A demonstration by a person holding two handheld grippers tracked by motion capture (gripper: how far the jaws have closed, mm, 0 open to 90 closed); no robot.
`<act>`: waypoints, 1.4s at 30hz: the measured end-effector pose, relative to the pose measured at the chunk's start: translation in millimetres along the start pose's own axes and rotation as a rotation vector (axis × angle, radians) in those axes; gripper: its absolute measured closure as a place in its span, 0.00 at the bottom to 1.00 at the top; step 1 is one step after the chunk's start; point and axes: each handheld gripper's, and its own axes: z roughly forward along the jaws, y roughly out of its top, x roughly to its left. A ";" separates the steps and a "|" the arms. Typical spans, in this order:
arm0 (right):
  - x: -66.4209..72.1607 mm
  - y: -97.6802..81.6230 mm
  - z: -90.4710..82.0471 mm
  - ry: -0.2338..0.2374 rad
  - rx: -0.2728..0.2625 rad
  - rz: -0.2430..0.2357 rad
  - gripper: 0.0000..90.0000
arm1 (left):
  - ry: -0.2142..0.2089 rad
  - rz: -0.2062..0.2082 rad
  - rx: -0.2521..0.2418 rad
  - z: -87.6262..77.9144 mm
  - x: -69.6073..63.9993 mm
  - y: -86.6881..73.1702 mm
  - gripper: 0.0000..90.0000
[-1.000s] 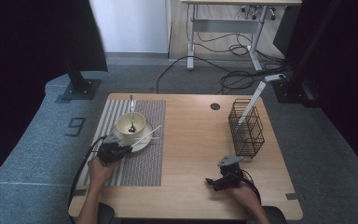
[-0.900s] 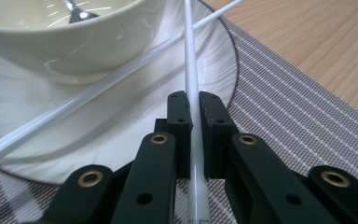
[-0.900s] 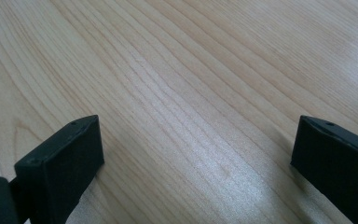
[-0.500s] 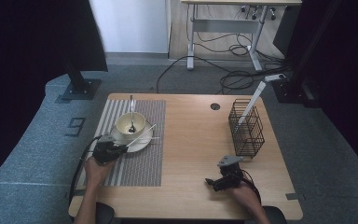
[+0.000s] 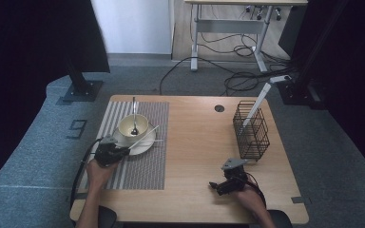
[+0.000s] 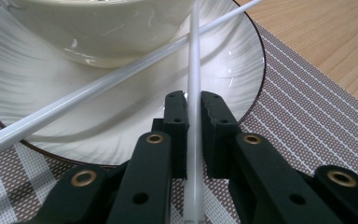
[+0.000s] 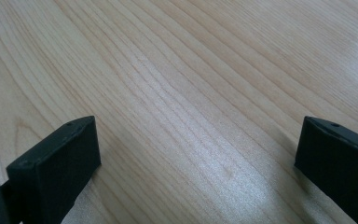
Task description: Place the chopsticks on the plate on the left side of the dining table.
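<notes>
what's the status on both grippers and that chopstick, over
Left gripper shut on white chopstick at the plate rim. Right gripper open, over bare table. Second chopstick crosses it by the bowl.

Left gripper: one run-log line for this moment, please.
left gripper: shut on chopstick over plate | right gripper: open, above table | second chopstick: against bowl

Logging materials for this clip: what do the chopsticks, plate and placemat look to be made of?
Chopsticks: probably white plastic, smooth and faintly translucent; one sits between the left gripper's jaws. Plate: likely glazed ceramic, with glossy highlights, faint ribbing and a dark rim. Placemat: apparently woven vinyl or fabric, with a visible striped brown-white weave.
</notes>
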 end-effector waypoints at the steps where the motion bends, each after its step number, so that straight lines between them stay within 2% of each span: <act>1: 0.0 0.0 0.0 0.000 0.000 0.000 0.00 | -0.003 -0.007 -0.001 0.1 0.7 -0.3 0.88; 9: 0.1 0.1 0.1 0.000 0.000 0.000 0.00 | 0.007 -0.008 0.001 0.1 1.2 -0.3 0.88; 14: 0.1 0.1 0.1 0.000 0.000 0.001 0.00 | 0.028 -0.014 -0.018 -0.9 1.0 0.9 0.81; 24: 0.3 0.3 0.2 -0.001 0.000 0.001 0.00 | 0.122 -0.030 -0.039 -0.7 1.1 5.2 0.57; 29: 0.4 0.4 0.3 -0.001 0.000 0.002 0.00 | 0.155 -0.042 -0.046 -0.5 3.4 7.3 0.50; 36: 0.5 0.5 0.5 -0.001 0.000 0.002 0.00 | 0.188 -0.045 -0.051 0.8 6.4 10.0 0.47; 42: 0.5 0.6 0.6 -0.001 0.000 0.002 0.00 | 0.211 -0.032 -0.051 2.8 7.3 13.3 0.47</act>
